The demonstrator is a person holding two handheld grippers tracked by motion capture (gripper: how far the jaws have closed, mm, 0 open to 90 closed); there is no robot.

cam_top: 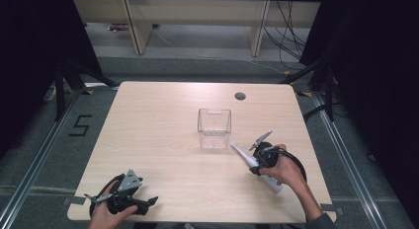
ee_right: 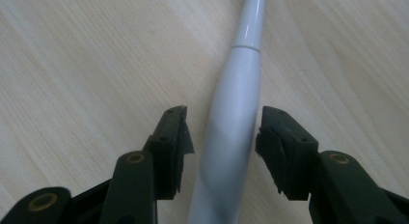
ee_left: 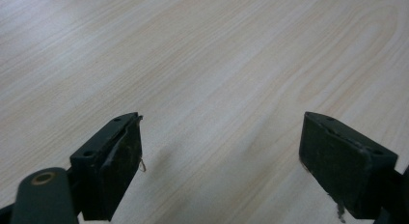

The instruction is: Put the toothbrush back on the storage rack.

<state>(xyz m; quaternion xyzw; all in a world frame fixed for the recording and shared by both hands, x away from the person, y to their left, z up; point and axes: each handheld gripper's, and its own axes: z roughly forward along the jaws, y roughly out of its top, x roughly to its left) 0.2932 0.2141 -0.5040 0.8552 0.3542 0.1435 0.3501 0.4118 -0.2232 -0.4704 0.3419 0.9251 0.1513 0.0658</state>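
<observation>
- Currently the right hand-held gripper sits low over the near right part of the desk, held in the person's right hand.
- Its two black jaws straddle a white electric toothbrush, one on each side of the thick handle.
- Seen from the right gripper view, the right hand-held gripper has a thin gap between each pad and the toothbrush, so the pads do not yet press on it; the jaws stand part open around the handle.
- The toothbrush lies flat on the desk, slanted, with its slim neck and head pointing toward the clear plastic container and its thick end toward the near right edge.
- That container stands upright near the middle of the desk, just beyond the brush head; whether the two touch cannot be told.
- The left hand-held gripper rests at the near left corner of the desk, gripped by the left hand, well apart from the toothbrush.
- From the left gripper view, the left hand-held gripper has its jaws spread wide with bare desk between them and nothing held.
- A small round grommet hole sits in the far part of the desk, behind the container.
</observation>
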